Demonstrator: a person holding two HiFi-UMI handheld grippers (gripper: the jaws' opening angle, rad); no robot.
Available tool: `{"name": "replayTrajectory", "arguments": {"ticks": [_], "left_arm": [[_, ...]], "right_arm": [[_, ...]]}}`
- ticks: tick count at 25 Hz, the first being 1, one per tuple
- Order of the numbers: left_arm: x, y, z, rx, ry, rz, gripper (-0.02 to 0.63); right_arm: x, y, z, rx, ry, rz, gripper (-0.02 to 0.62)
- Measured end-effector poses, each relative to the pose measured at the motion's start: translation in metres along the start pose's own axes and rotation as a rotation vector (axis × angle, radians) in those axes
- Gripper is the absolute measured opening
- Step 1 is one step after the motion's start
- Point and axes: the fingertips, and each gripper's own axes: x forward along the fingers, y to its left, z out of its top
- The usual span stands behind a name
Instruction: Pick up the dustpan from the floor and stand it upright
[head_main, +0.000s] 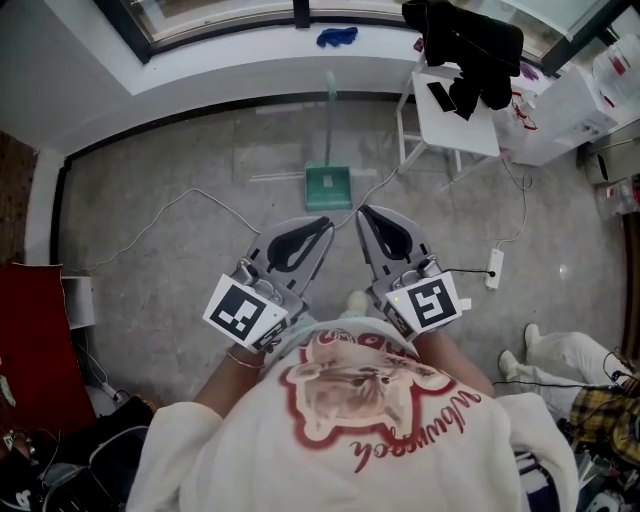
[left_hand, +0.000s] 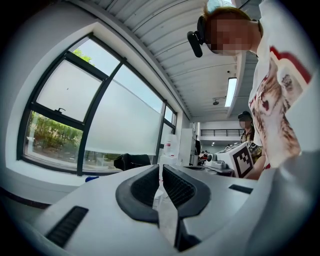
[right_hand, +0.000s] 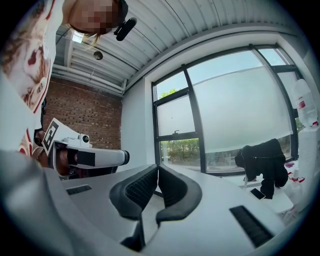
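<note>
Head view: green dustpan (head_main: 328, 187) lies on the floor (head_main: 180, 250) straight ahead; looks like light, stiff plastic, so I'd pinch its long handle (head_main: 330, 120). Left gripper view: left tool (left_hand: 160, 169) closed, empty. Right gripper view: right tool (right_hand: 156, 170) likewise.

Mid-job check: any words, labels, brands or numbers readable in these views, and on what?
None reads clearly.
Person's shirt: red script lettering, upside down, illegible.
Cubes on left gripper and right gripper: square marker patterns, no letters.
Red label on bottle: too small.
</note>
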Motion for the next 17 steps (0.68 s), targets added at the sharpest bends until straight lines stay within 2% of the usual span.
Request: {"name": "replayTrajectory", "arguments": {"ticks": [12, 17], "left_arm": [[0.002, 0.001, 0.008, 0.012, -0.005, -0.009, 0.040], [0.001, -0.002, 0.012, 0.017, -0.004, -0.003, 0.040]], "right_arm": [[0.003, 0.002, 0.006, -0.021, 0.003, 0.010, 0.026], [-0.005, 0.000, -0.004, -0.032, 0.078, 0.013, 0.026]]}}
